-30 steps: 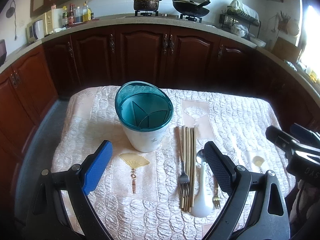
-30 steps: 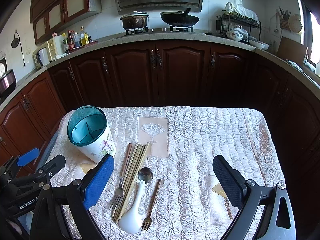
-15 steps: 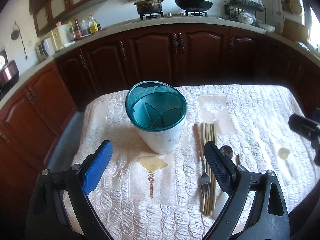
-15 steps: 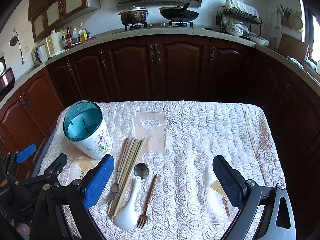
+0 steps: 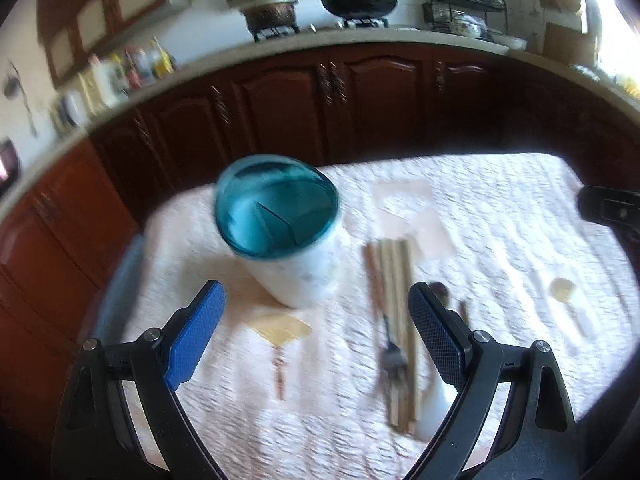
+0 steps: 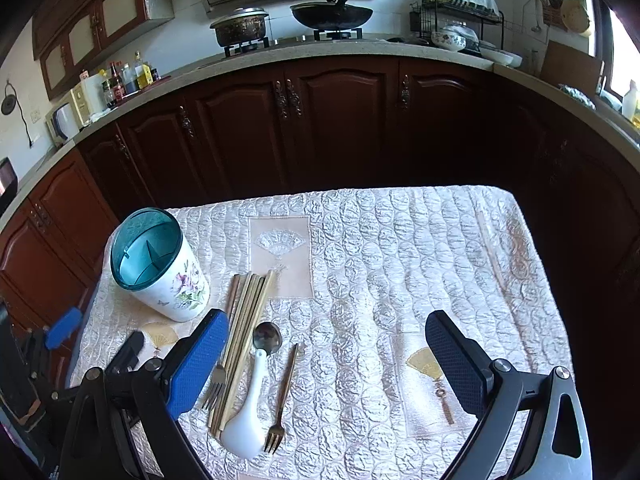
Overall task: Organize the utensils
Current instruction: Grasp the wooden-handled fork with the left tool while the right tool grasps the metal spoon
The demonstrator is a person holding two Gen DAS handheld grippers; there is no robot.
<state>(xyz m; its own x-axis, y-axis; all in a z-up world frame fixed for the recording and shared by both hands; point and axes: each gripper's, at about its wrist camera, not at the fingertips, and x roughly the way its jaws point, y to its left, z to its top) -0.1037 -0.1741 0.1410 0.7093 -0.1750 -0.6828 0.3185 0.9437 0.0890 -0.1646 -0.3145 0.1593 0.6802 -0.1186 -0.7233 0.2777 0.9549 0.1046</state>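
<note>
A white floral utensil holder with a teal divided insert [image 6: 160, 268] stands upright at the table's left; it also shows, blurred, in the left wrist view [image 5: 284, 228]. To its right lie a bundle of wooden chopsticks [image 6: 244, 336], a fork [image 6: 216, 384], a white ceramic spoon [image 6: 248, 408], a dark metal spoon [image 6: 267, 338] and a second fork [image 6: 282, 400]. The chopsticks [image 5: 398, 320] lie in front of my left gripper [image 5: 316, 336], which is open and empty. My right gripper [image 6: 326, 360] is open and empty above the table's middle.
A quilted cream cloth [image 6: 400, 260] covers the table. Dark wooden cabinets [image 6: 332, 120] curve behind it, with a pot and a wok on the stove. The left gripper's body [image 6: 60, 340] sits at the table's left edge.
The left gripper has pulled back and swung right; its view is now blurred by motion. The right gripper has drawn slightly back. Nothing on the table has moved.
</note>
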